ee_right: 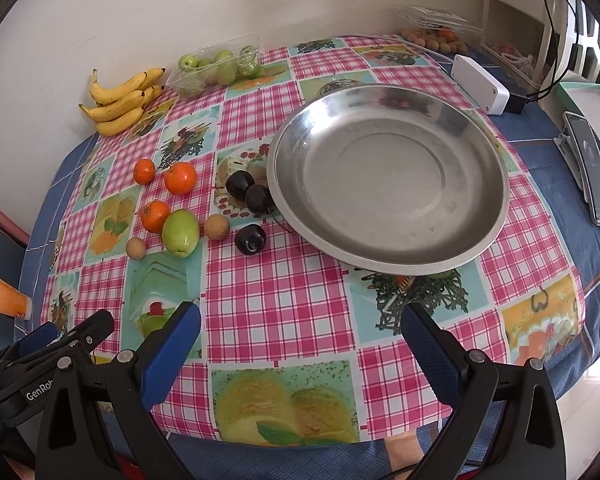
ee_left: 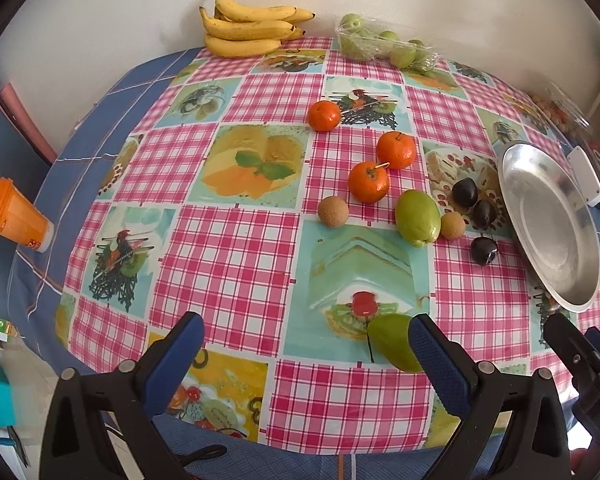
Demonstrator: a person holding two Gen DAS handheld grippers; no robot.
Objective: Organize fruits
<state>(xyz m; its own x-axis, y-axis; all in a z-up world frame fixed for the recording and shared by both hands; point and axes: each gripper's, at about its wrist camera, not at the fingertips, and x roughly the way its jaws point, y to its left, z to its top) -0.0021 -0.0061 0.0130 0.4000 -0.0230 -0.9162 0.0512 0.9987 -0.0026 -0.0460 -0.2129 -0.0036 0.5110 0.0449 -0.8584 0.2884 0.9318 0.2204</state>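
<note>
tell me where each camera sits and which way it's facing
Left wrist: on the left tongs, angled down over the table's near edge at the oranges; open blue pads, right tongs at the corner.
Right wrist: on the right tongs, angled down at the empty metal plate; open pads.
Shared: plate, oranges, bananas.

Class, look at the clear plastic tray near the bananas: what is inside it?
The clear plastic tray holds small green fruits. Several show through the wrap; those underneath are covered, so an exact count is impossible.
</note>
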